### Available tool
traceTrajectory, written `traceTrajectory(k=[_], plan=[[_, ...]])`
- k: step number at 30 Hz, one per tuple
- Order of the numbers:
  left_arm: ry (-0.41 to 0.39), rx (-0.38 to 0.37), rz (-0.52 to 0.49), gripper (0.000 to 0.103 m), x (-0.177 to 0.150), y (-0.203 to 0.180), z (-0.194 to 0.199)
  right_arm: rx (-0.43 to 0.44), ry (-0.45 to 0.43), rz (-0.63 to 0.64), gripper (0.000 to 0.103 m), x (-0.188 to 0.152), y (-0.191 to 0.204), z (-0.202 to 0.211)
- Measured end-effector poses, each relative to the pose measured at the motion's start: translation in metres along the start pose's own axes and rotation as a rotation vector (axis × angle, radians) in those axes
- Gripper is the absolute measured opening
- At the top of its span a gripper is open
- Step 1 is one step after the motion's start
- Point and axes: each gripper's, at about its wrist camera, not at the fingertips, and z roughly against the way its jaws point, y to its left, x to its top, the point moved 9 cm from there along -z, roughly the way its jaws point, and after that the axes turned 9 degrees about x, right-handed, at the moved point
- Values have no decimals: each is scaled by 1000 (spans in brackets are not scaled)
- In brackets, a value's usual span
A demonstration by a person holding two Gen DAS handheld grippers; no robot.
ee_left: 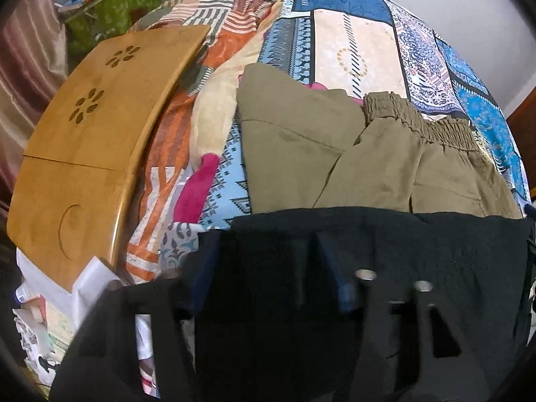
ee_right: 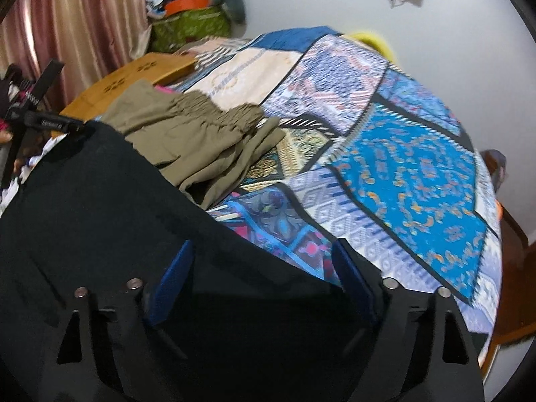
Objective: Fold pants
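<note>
the black fabric pants (ee_left: 385,268) lay draped across the near edge of the bed, covering the lower part of both wrist views. in the left wrist view the left gripper (ee_left: 264,238) stood with its dark blue pads spread apart, the black cloth lying between and over them; whether the pads pinched any fold was hidden by the cloth. in the right wrist view the right gripper (ee_right: 264,251) was also spread wide, its blue-padded fingers (ee_right: 172,278) well apart, with the black pants (ee_right: 100,207) lying across the gap between them and not visibly clamped.

just beyond the black pants lay a pair of olive-green pants with a gathered elastic waistband (ee_left: 351,154), crumpled and partly folded, its near edge tucked under or touching the black cloth. the same olive pair (ee_right: 187,134) showed in the right wrist view, resting on the blue patchwork bedspread with geometric prints (ee_right: 402,174).

to the left of the olive pants, a light wooden lap table with flower-shaped cutouts (ee_left: 87,140) sat on an orange and white striped blanket (ee_left: 167,154). a cream and pink soft fabric piece (ee_left: 211,124) lay between the wooden table and the olive pants. a green patterned bag (ee_right: 191,26) stood by the wall near a pink striped curtain (ee_right: 67,30).
</note>
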Motion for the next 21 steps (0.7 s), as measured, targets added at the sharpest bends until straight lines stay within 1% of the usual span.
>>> traceTrajectory(k=[1, 3, 4, 5, 6, 7, 8, 10, 11, 12, 14, 19, 21], plan=[[-1, 11, -5, 35, 1, 0, 0, 26, 13, 2, 68, 0, 3, -5], [-4, 34, -25, 31, 1, -2, 1, 79, 47, 3, 52, -1, 10, -14], [-7, 48, -37, 27, 0, -2, 1, 105, 73, 9, 51, -3, 16, -19], [-10, 57, -45, 25, 0, -2, 2, 98, 83, 20, 51, -4, 18, -22], [-15, 58, -48, 22, 0, -2, 4, 85, 90, 38, 47, -5, 21, -24], [-17, 56, -47, 19, -1, -1, 6, 85, 92, 41, 45, -6, 23, -25], [-21, 52, -44, 18, -1, -1, 9, 84, 90, 38, 40, -5, 23, -25], [-39, 39, -37, 14, -1, 1, 16, 78, 86, 31, 24, -6, 24, -24], [-45, 33, -35, 14, 0, 1, 20, 65, 83, 29, 8, -7, 23, -21], [-51, 30, -35, 13, 0, 1, 23, 42, 83, 31, 7, -8, 22, -19], [-67, 24, -37, 12, 0, 3, 33, 54, 73, 18, 6, -8, 22, -15], [-127, 4, -30, 11, 1, 6, 67, 25, 27, 10, 4, -6, 23, 4], [-148, -8, -34, 6, -1, 6, 84, 26, 1, -2, 4, -4, 25, 15]])
